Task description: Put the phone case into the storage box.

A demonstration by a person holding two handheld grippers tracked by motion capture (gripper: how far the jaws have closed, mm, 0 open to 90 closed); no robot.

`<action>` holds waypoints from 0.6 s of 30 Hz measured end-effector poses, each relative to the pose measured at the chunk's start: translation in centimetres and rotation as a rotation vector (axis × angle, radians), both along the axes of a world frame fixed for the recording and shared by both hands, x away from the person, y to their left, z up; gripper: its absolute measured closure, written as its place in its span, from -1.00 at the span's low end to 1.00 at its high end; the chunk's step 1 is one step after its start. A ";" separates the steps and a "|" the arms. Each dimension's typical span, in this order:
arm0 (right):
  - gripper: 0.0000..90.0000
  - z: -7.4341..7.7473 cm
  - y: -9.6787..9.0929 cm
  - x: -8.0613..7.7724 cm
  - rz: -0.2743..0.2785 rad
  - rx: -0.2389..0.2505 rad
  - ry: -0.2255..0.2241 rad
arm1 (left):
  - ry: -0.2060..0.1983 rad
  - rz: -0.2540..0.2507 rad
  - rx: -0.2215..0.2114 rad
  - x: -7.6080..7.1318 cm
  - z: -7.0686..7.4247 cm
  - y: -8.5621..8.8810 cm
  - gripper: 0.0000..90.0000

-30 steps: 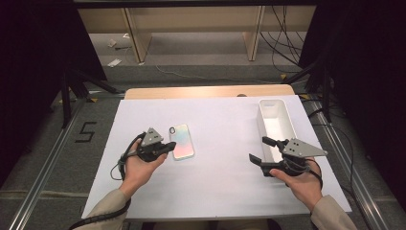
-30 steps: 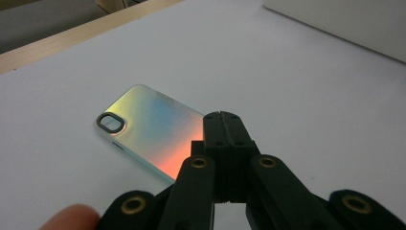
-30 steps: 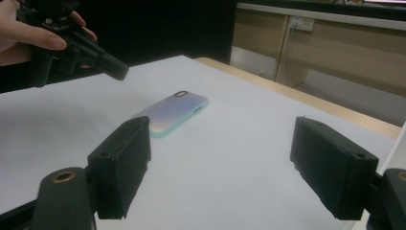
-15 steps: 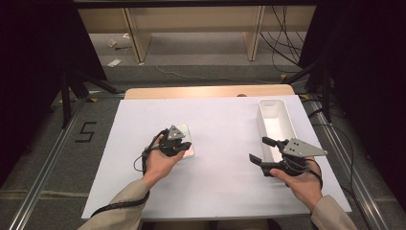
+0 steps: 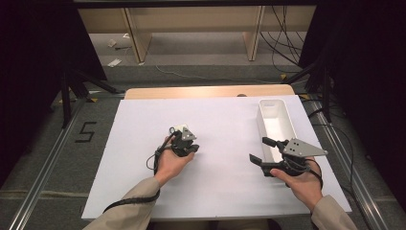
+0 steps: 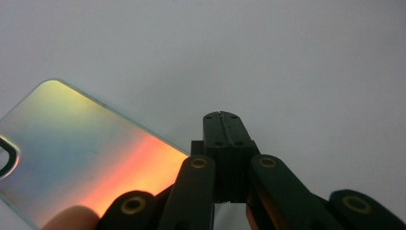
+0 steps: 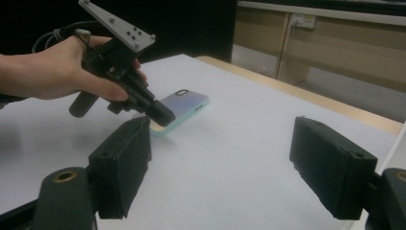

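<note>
Iridescent phone (image 6: 81,158) lies just beside the left gripper's (image 6: 223,117) closed fingers.

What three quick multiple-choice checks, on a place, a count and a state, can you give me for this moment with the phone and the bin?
1. Where is the phone?
A. In the white bin
B. Flat on the white table cover, by the left gripper
C. Between the right gripper's jaws

2. How many bins stand on the table?
A. One
B. Two
C. Three

3. How do the left gripper's jaws stand?
A. Wide open
B. Shut on the phone
C. Shut together, nothing between them

Answers: 1 B, it lies beside the left gripper. 2 A, a single white bin by the right gripper. 3 C, the jaws meet in the left gripper view.
</note>
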State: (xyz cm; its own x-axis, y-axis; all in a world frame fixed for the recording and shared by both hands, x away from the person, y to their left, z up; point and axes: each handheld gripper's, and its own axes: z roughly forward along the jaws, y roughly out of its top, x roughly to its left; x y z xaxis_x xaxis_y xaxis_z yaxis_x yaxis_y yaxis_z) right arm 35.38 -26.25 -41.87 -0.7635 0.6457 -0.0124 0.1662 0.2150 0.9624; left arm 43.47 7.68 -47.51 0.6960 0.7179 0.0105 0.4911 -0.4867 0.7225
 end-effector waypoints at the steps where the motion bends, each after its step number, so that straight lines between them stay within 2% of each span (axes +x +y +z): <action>1: -0.49 0.0 0.0 0.0 0.000 0.000 0.000 | 0.004 -0.001 0.003 0.0 -0.1 -0.1 1.00; 10: -0.49 -0.1 0.0 0.0 0.002 -0.002 0.009 | 0.014 -0.011 0.036 0.0 -0.8 -0.4 0.99; 18: -0.49 -0.1 0.0 0.0 0.003 -0.002 0.011 | 0.022 -0.004 0.041 0.0 -0.9 -0.7 0.99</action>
